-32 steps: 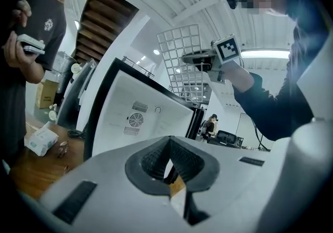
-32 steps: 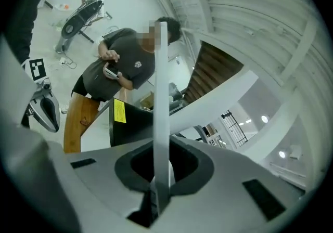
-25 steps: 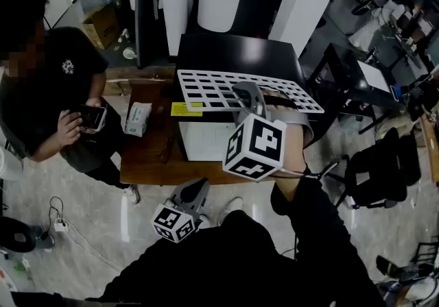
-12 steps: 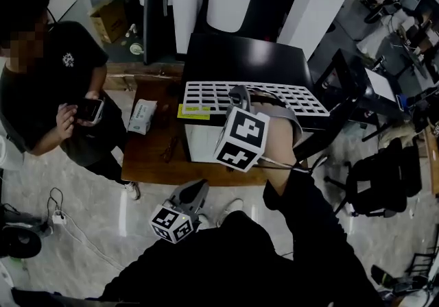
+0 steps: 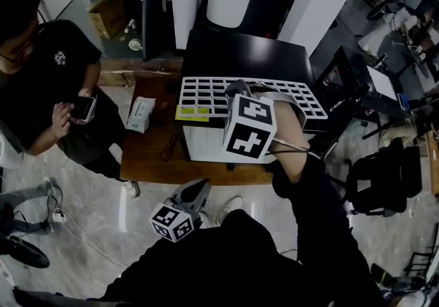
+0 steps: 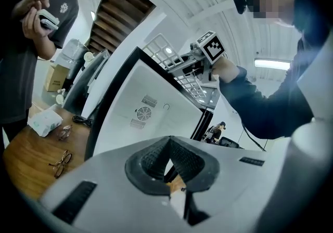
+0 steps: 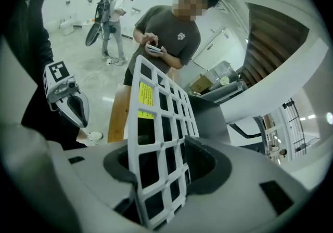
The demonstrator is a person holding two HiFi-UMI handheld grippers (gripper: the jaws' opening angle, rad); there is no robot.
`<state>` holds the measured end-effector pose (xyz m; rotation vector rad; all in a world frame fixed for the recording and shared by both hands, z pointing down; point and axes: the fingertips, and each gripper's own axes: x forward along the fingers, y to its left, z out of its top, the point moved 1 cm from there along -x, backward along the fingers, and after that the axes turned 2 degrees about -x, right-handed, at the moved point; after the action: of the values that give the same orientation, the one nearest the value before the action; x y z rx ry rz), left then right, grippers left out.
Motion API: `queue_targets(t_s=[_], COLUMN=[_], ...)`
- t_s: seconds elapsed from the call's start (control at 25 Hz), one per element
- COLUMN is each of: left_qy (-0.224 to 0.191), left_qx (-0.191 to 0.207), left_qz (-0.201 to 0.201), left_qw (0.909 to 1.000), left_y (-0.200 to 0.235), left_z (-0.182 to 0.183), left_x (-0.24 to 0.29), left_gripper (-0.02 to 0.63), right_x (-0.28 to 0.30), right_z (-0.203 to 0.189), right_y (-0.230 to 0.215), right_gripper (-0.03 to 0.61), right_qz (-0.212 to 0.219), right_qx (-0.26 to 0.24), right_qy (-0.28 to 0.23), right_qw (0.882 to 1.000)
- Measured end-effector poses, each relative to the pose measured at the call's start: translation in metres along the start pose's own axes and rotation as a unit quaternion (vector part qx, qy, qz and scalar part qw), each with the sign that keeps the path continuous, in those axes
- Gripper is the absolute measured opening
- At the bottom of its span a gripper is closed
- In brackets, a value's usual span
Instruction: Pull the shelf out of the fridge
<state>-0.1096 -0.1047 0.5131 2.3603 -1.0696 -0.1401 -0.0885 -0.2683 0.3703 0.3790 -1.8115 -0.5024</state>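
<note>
The white grid shelf [image 5: 206, 91] lies flat on the black top of the small fridge [image 5: 247, 52], which stands on a wooden table [image 5: 147, 158]. My right gripper [image 5: 236, 88] points steeply down at the shelf's near edge. In the right gripper view the shelf [image 7: 156, 123] stands between the jaws of that gripper [image 7: 164, 162]. The jaws have just been opening, and a gap shows beside the left pad. My left gripper [image 5: 199, 186] hangs low in front of the table, shut and empty. In the left gripper view it [image 6: 166, 162] faces the fridge's white side [image 6: 151, 107].
A person [image 5: 55, 86] with a phone stands at the table's left end. A tissue pack [image 5: 139, 115] and glasses [image 5: 167, 149] lie on the table. A dark desk [image 5: 363, 76] and a chair [image 5: 377, 175] stand to the right, and a cardboard box [image 5: 106, 18] sits behind.
The right gripper has come down with the shelf onto the fridge's top, and its jaws have parted around the shelf. The left gripper has kept its place.
</note>
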Motion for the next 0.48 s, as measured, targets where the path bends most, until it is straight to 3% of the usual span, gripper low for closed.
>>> queue_targets(t_s=[0.24,0.4,0.48], left_qy=[0.002,0.005,0.005], left_qx=[-0.010,-0.013,-0.013], left_qz=[-0.008,-0.009,-0.009], left_qw=[0.9999,0.9999,0.9999], left_y=[0.001,0.003,0.003], left_z=[0.001,0.000,0.001], left_x=[0.003,0.004,0.005], left_gripper=[0.006,0.006,0.006], right_x=[-0.004,0.001,0.006], right_z=[0.000,-0.005,-0.006], right_y=[0.010,0.031,0.035], right_gripper=[0.291,0.359,0.368], right_qz=[0.101,0.193,0.203], right_qx=[0.007,0.004,0.009], right_qy=[-0.029,-0.033,-0.037], right_qw=[0.994,0.981,0.978])
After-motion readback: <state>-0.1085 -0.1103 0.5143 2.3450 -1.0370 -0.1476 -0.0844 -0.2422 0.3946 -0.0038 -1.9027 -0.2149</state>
